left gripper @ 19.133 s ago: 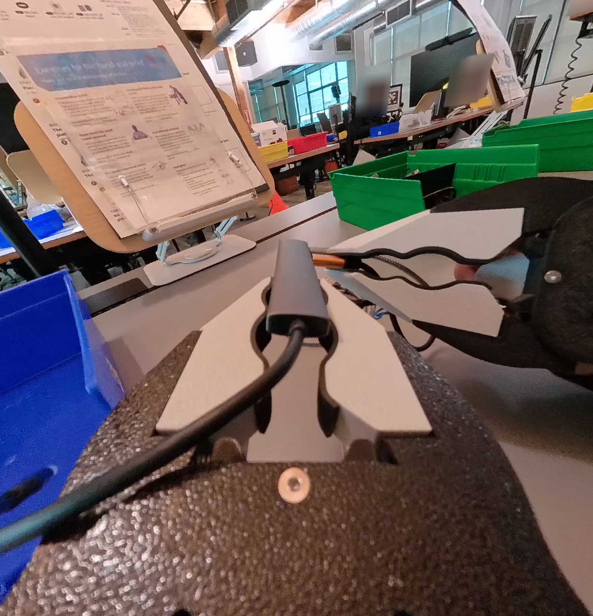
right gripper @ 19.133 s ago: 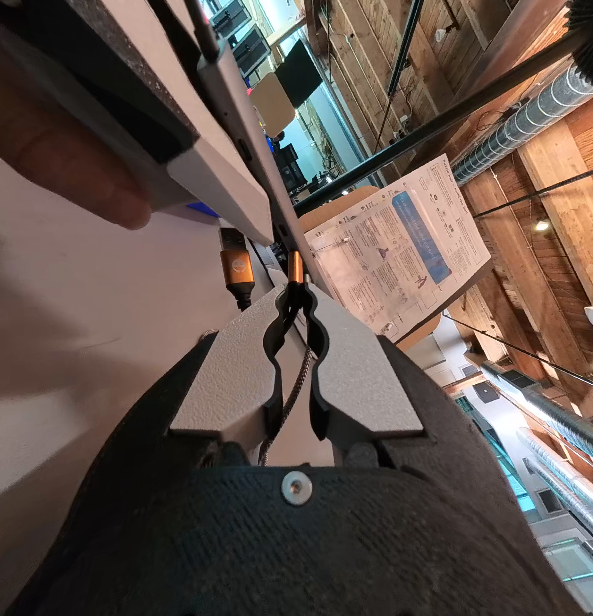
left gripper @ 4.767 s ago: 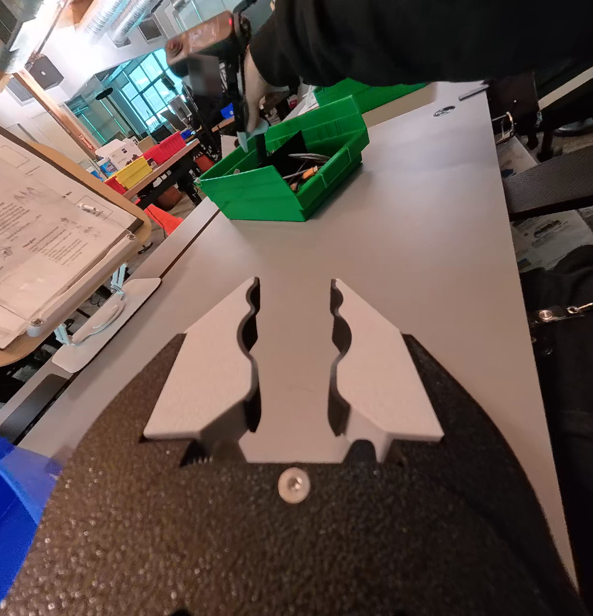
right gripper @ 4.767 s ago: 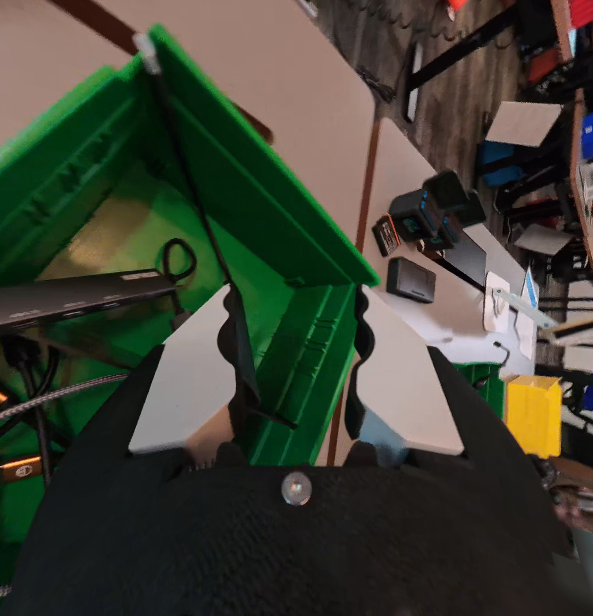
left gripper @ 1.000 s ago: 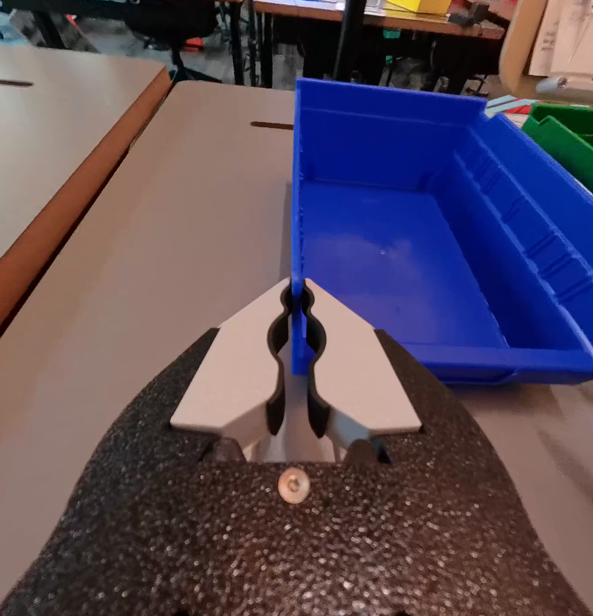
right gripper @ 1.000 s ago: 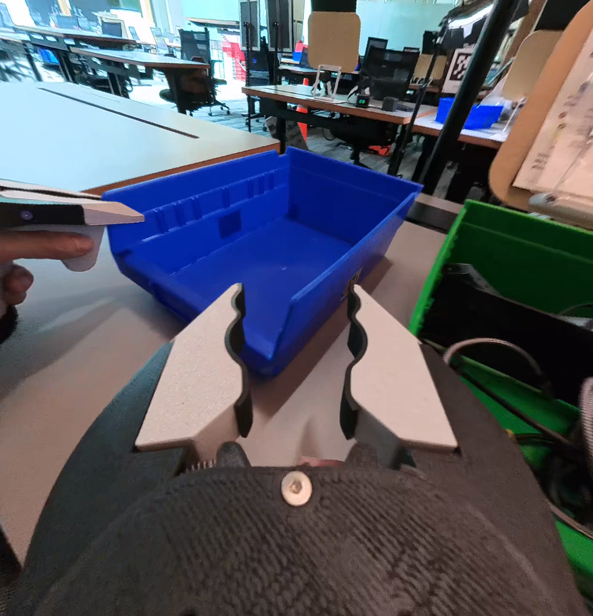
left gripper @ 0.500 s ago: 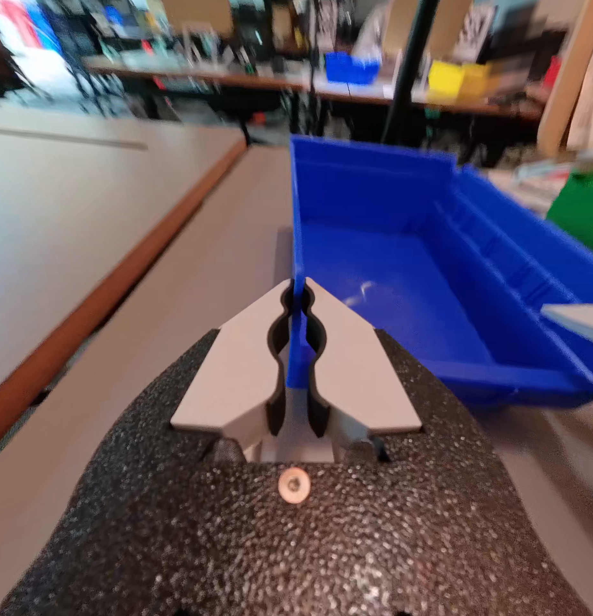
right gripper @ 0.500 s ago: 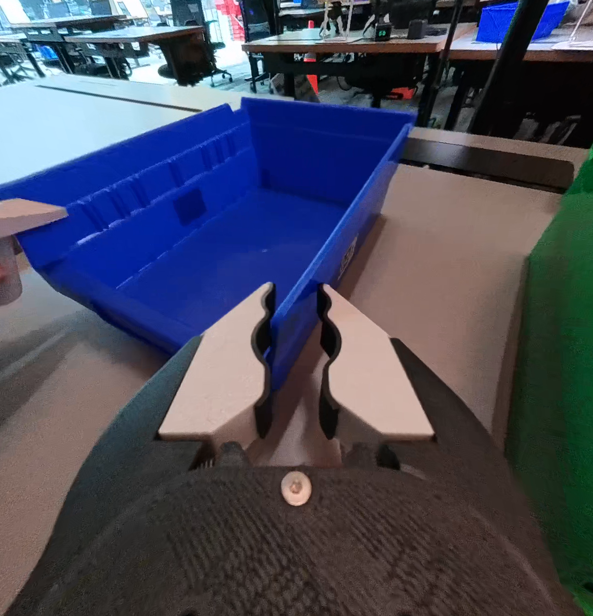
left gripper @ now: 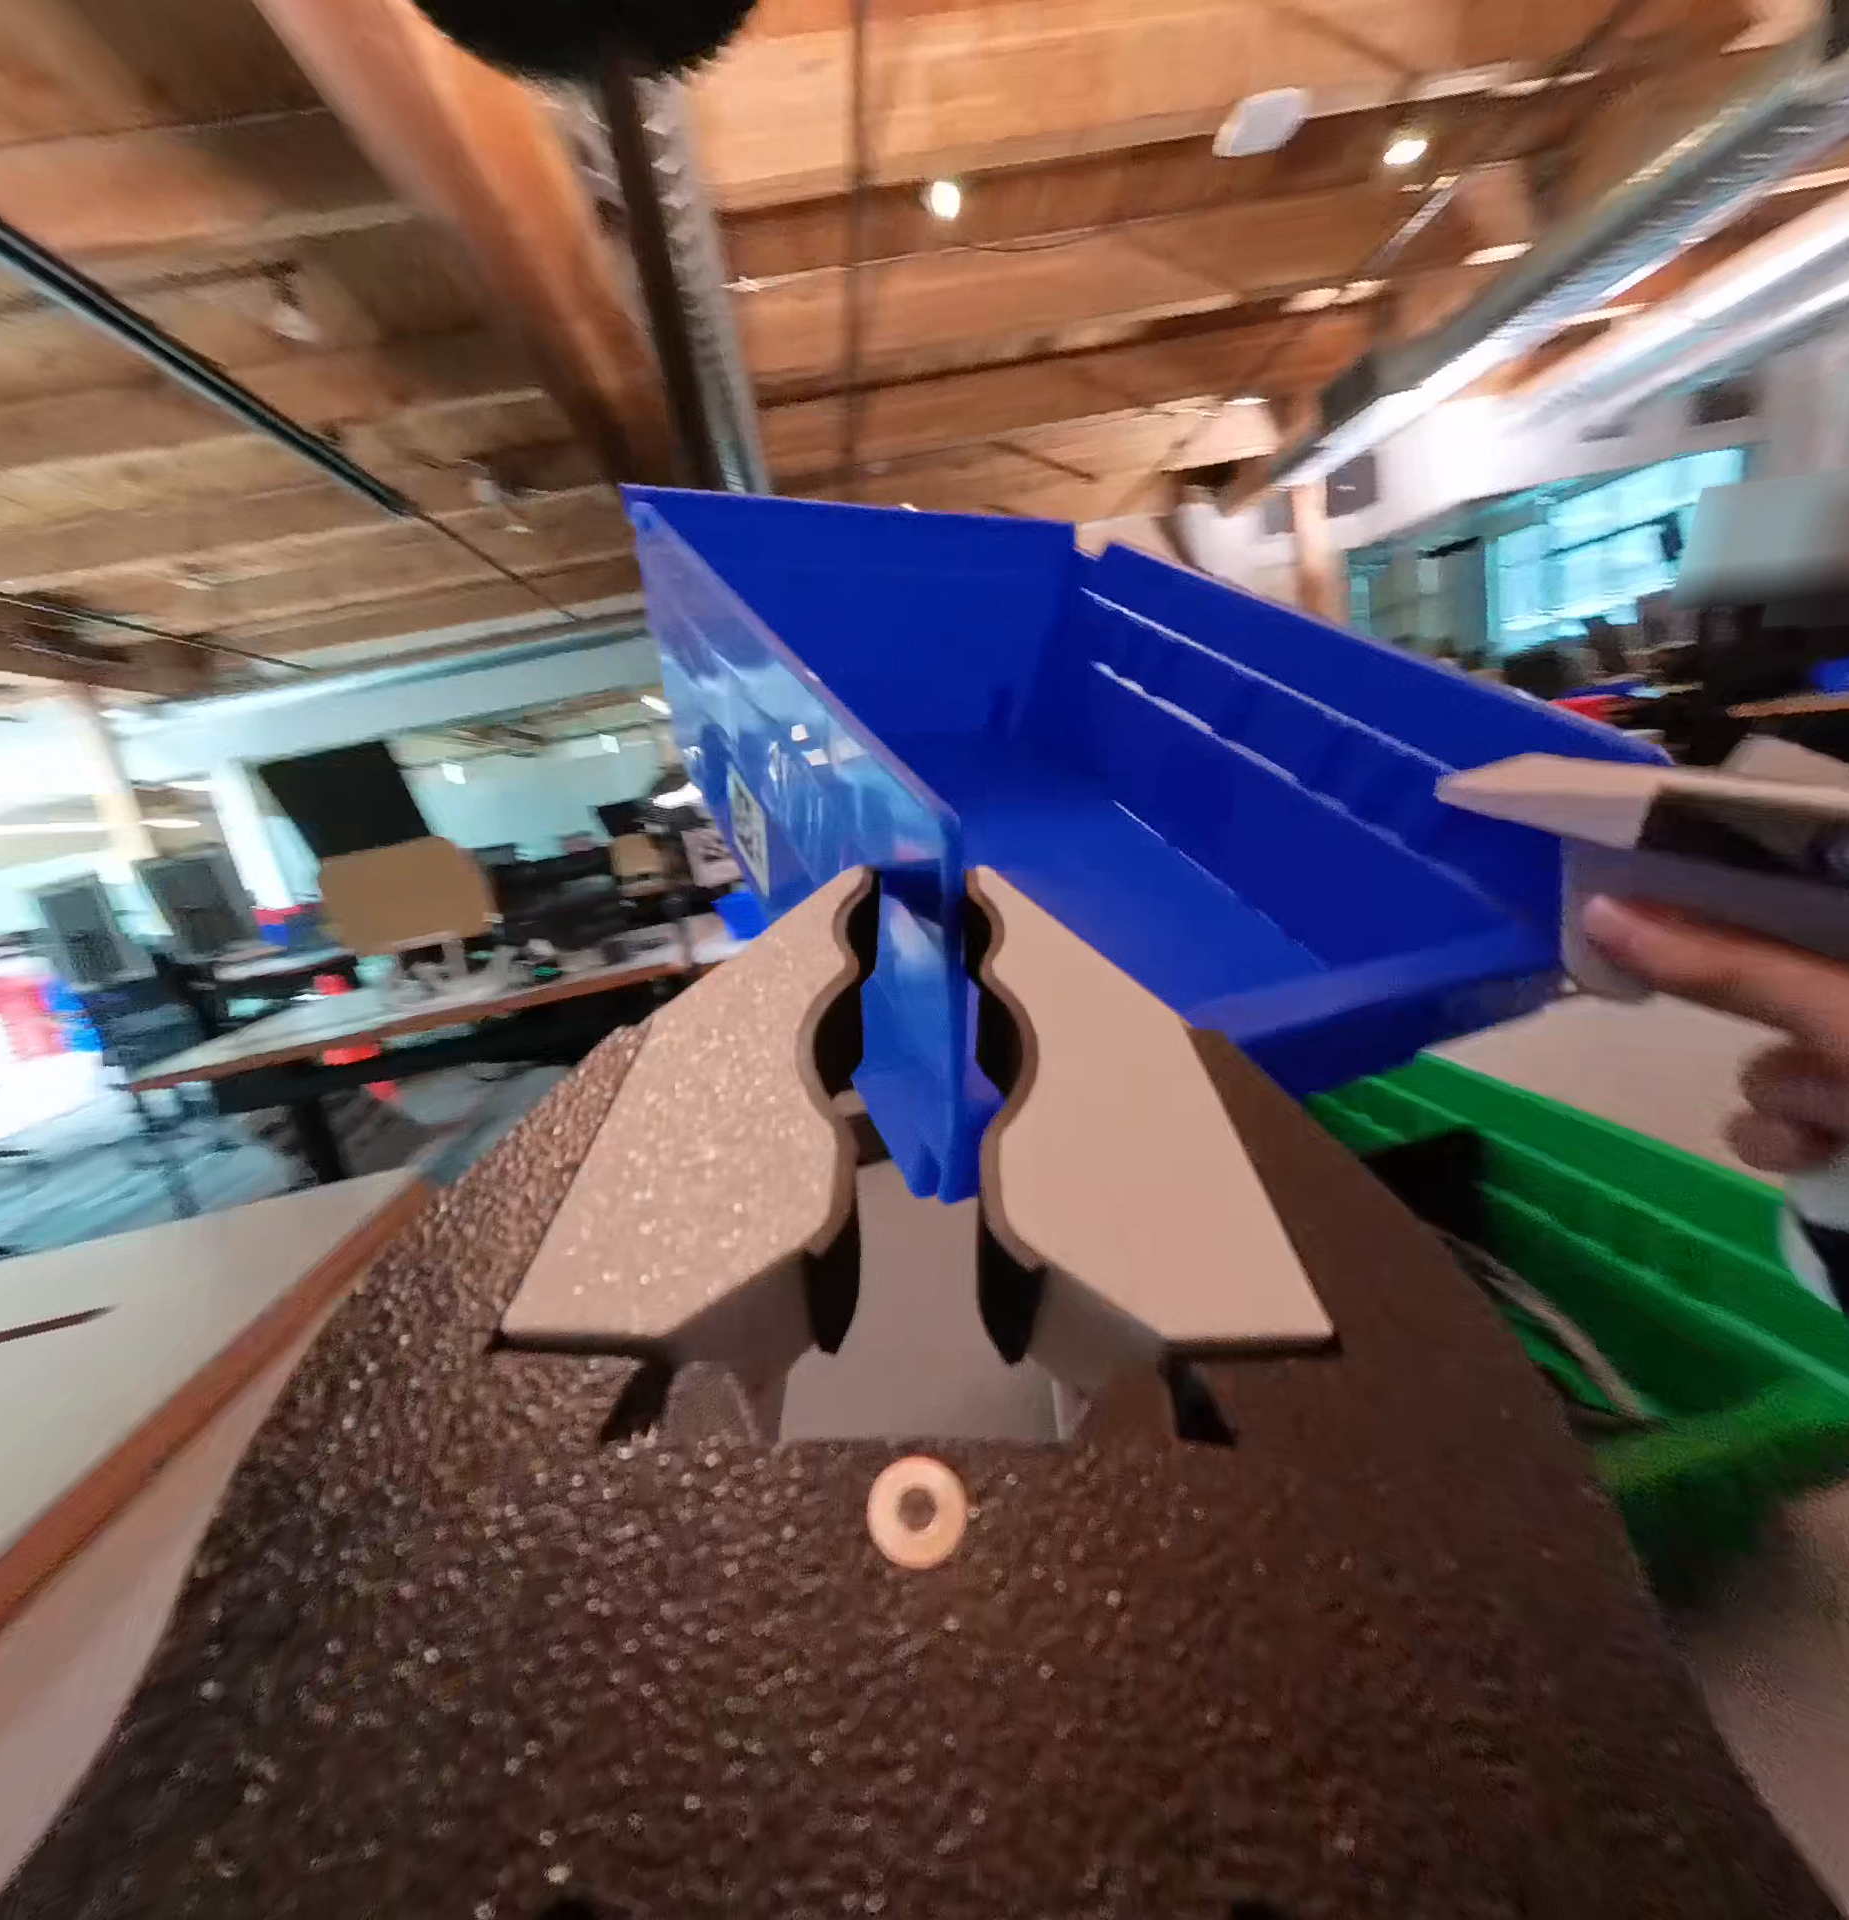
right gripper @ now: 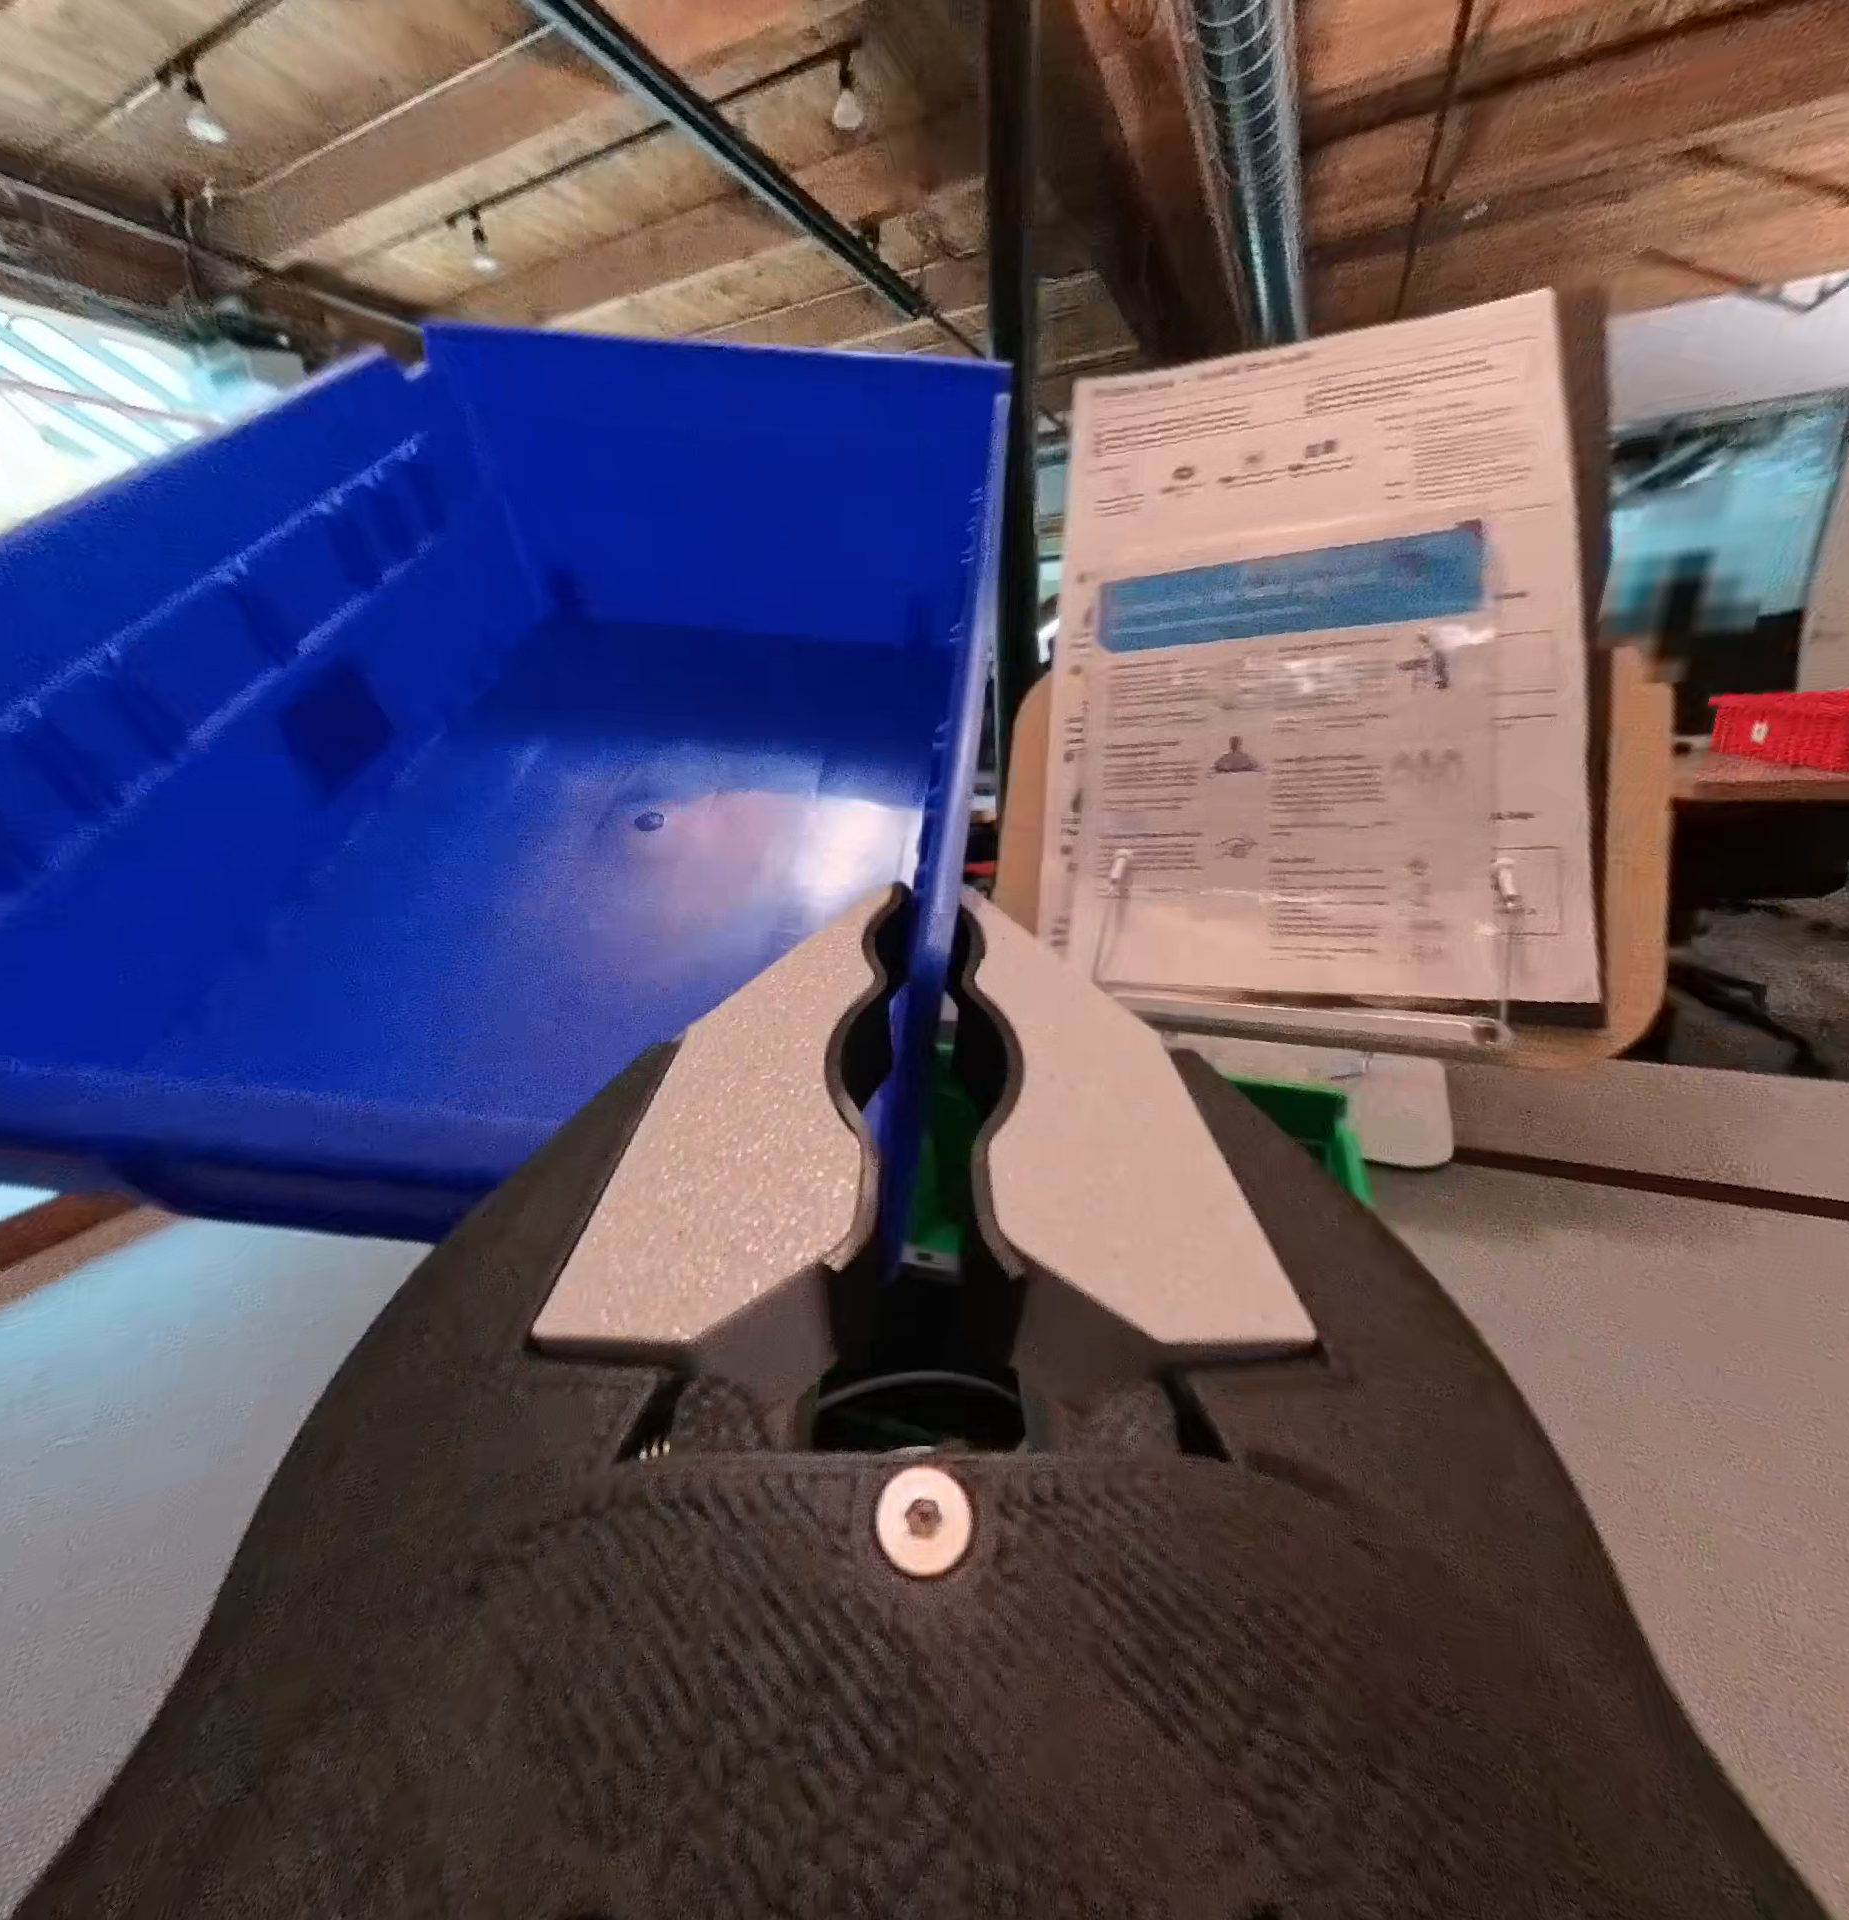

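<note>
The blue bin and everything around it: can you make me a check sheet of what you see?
Surface: grey table, bare where it shows.
Things: blue bin held up off the table, tilted, nothing inside; green bin beneath it.
Clutter: paper sheet on a stand.
Grippers: left gripper shut on one bin wall; right gripper shut on the opposite wall.
Cables: dark ones in the green bin, blurred.
Surroundings: wooden ceiling, desks, red bin far off.
</note>
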Motion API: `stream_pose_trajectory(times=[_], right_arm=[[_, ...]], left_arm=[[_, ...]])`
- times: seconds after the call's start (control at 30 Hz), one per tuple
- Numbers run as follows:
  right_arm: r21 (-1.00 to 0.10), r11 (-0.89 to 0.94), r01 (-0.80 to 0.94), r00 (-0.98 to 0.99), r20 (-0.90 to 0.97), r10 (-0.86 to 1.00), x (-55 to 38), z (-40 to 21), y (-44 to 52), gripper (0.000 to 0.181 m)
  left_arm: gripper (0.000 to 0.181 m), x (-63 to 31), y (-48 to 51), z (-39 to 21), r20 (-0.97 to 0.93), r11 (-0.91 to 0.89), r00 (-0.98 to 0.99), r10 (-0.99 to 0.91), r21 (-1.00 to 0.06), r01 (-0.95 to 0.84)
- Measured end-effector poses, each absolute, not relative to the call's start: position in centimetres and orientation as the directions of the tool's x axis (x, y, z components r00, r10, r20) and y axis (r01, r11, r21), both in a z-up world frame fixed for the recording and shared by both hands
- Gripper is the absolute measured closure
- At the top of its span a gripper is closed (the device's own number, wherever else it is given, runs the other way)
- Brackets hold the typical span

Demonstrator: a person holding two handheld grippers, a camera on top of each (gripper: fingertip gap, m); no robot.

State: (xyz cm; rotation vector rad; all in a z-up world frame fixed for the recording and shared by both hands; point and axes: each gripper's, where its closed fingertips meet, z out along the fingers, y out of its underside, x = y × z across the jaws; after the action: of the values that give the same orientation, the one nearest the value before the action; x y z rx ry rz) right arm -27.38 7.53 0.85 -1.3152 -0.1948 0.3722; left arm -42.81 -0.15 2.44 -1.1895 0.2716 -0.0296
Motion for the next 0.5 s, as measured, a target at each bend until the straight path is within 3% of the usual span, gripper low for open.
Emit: stream_pose_trajectory(times=[0.1, 0.17, 0.27, 0.5], right_arm=[[-0.926, 0.186, -0.329, 0.889, -0.237, 0.393, -20.2, 1.7, 6.9, 0.178], [-0.947, 0.218, -0.235, 0.935, -0.159, 0.316, -16.0, 1.8, 6.4, 0.178], [-0.952, 0.242, -0.186, 0.972, -0.143, 0.184, -9.4, 1.7, 5.6, 0.178], [-0.97, 0.176, -0.167, 0.982, -0.179, -0.056, 7.4, -0.2, 4.6, 0.178]], left_arm=[[0.148, -37.1, -0.7, 1.5, -0.196, 0.395, 0.921, -0.336, -0.917, -0.051], [0.132, -35.9, -1.6, 2.0, -0.194, 0.466, 0.922, -0.336, -0.885, -0.017], [0.129, -34.6, -1.7, 1.1, -0.256, 0.483, 0.897, -0.361, -0.874, -0.055], [0.102, -37.1, 4.1, -6.8, -0.188, 0.092, 0.904, -0.385, -0.982, -0.165]])
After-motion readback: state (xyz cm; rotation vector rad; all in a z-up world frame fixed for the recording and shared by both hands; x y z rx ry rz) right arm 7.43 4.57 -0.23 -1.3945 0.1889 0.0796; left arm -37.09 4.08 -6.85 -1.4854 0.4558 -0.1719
